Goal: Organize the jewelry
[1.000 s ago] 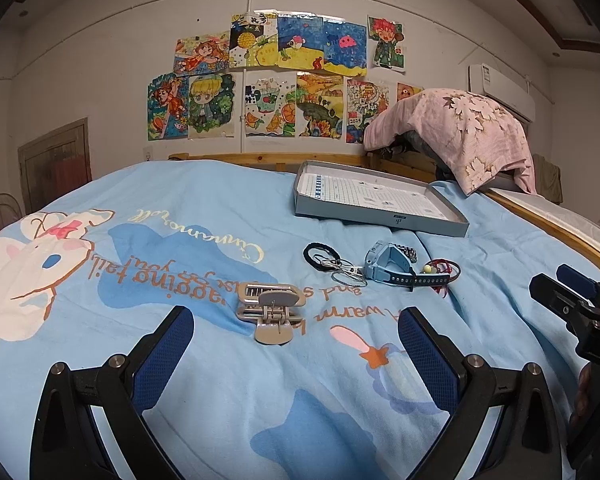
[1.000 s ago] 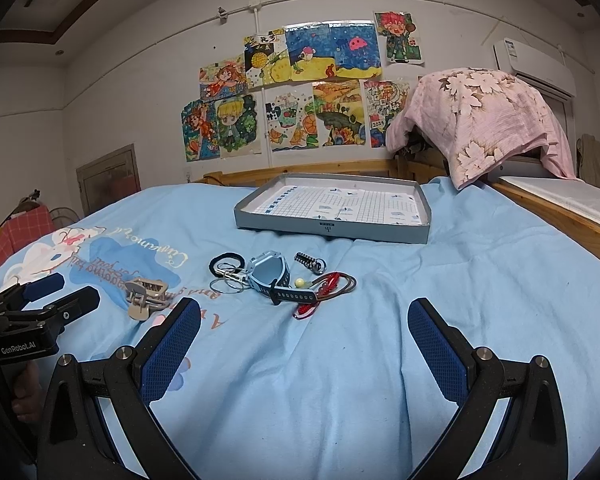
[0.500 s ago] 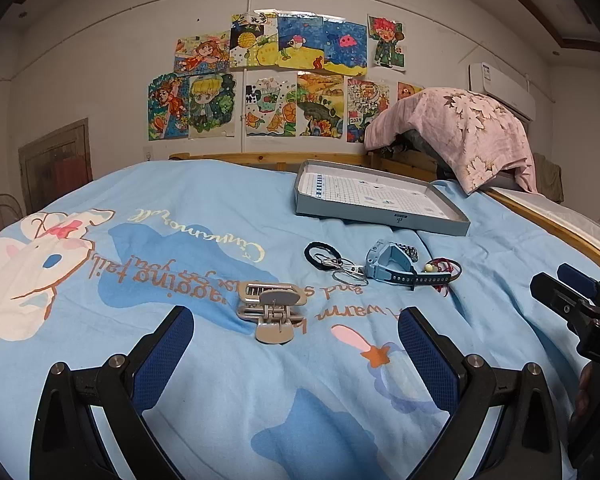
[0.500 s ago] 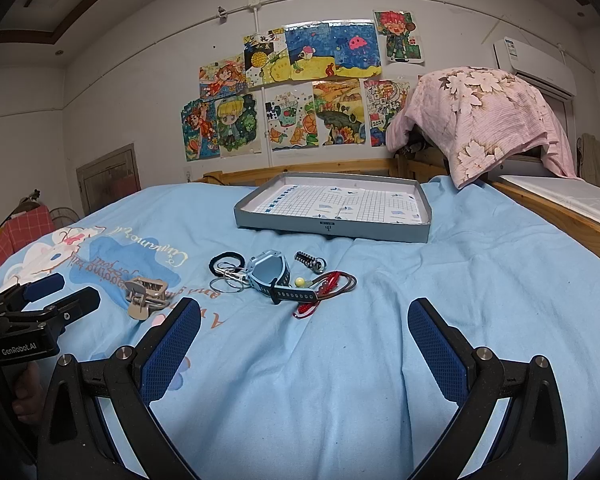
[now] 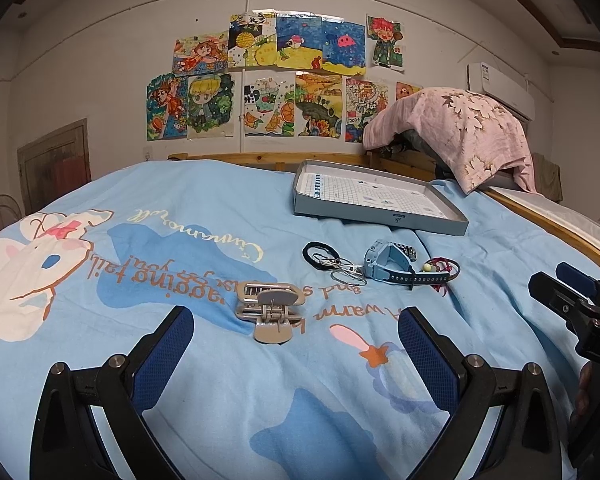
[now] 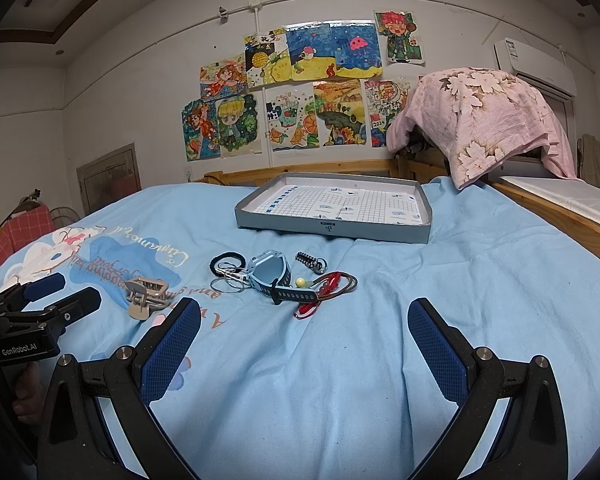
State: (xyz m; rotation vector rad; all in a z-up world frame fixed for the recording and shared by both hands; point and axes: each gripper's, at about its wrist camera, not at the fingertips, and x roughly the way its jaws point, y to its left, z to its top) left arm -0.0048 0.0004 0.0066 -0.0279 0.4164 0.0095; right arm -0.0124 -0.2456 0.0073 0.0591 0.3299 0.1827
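A soft, slightly rumpled light-blue bedsheet (image 6: 380,360) printed with a cartoon rabbit and curly lettering covers the bed, and the jewelry lies on it in a loose cluster.

The left claw (image 5: 296,344) hovers low over the sheet, its two blue, mesh-textured pads spread wide and gripping nothing. Just beyond its gap rests a beige plastic hair claw clip (image 5: 269,308), squarish, with comb-like teeth and a hinged tab. The right claw (image 6: 304,340) is likewise released, its textured blue pads set far apart over bare sheet, with nothing between them.

Further on sits the main cluster. A black, rope-like hair tie (image 6: 227,263) forms a ring, overlapping a few thin metal hoops (image 6: 230,282). Touching those hoops is a light-blue smartwatch (image 6: 270,274) with a rounded rectangular face and a perforated darker strap lying flat. Beside the strap is a small pale-green bead (image 6: 300,281) on a tangle of red cord and brown leather-like loop (image 6: 336,284). A short, ribbed dark metal charm (image 6: 310,261) lies just behind.

Beyond the cluster, well apart from it, a shallow grey cardboard tray (image 6: 328,230) with low walls sits on the sheet; its floor is lined with white gridded paper.

At the bed's far right corner a pink, floral-patterned cloth (image 6: 484,112) drapes over something. Colourful drawings (image 6: 300,84) are taped to the white wall.
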